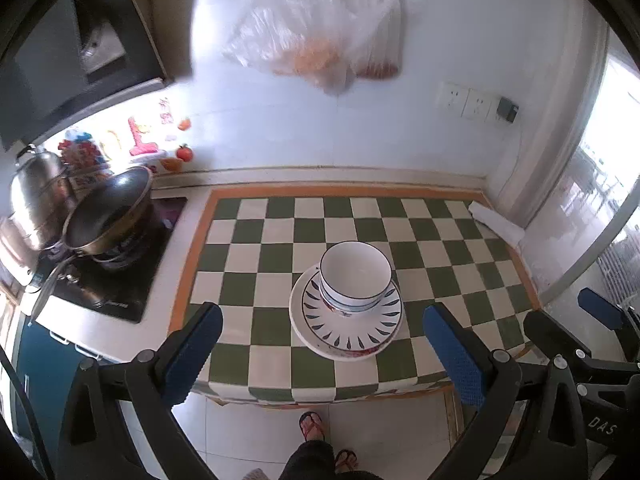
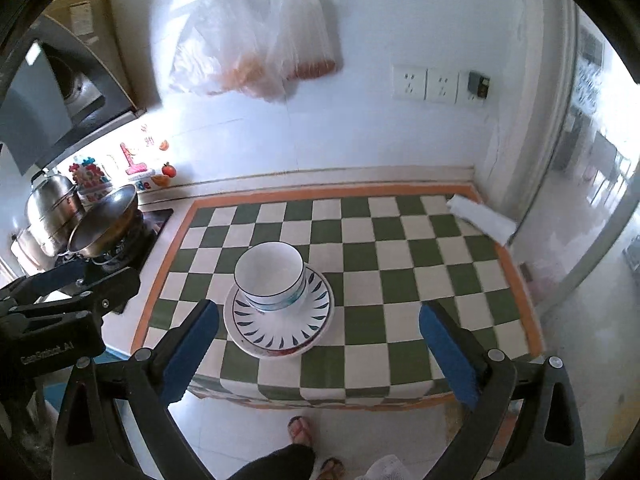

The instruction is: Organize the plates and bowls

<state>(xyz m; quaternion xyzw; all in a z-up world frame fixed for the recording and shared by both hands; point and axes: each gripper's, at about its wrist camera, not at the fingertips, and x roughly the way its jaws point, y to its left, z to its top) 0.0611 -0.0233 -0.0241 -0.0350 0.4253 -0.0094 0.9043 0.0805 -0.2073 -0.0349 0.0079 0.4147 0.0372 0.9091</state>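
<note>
The crockery is gathered into one pile on the checked tablecloth [image 1: 280, 232]: stacked bowls [image 1: 355, 276] sit nested in the middle of stacked plates [image 1: 347, 320], widest pieces at the bottom, so the pile is stable and takes up a single spot. How many bowls there are I cannot tell for sure; banding low on the side suggests at least two. The plates look like two or three, the top one rimmed with dark leaf-shaped marks.

Taking the pile as the landmark, both tools hang above and in front of it, on the person's side of the table edge. The left gripper [image 1: 324, 354] has its blue-padded fingers spread wide and holds nothing; the pile shows in the gap between them, a little right of centre. The right gripper [image 2: 320, 350] is likewise spread and empty, with the pile towards its left finger [image 2: 192, 352]. Neither touches the crockery. My reading is that the stacking is finished, or nearly so, and the tools are held back to leave the pile undisturbed (a nudge to the bowls could set them sliding on the glazed plate).

To the left of the pile stands the stove [image 1: 116, 272] with a wok [image 1: 108, 216] and a steel pot [image 1: 34, 192]. Behind the pile and to its right, at the cloth's far corner, lies a folded white cloth [image 1: 496, 222]. High on the wall behind hang clear plastic bags [image 2: 256, 40], well apart from the pile.
</note>
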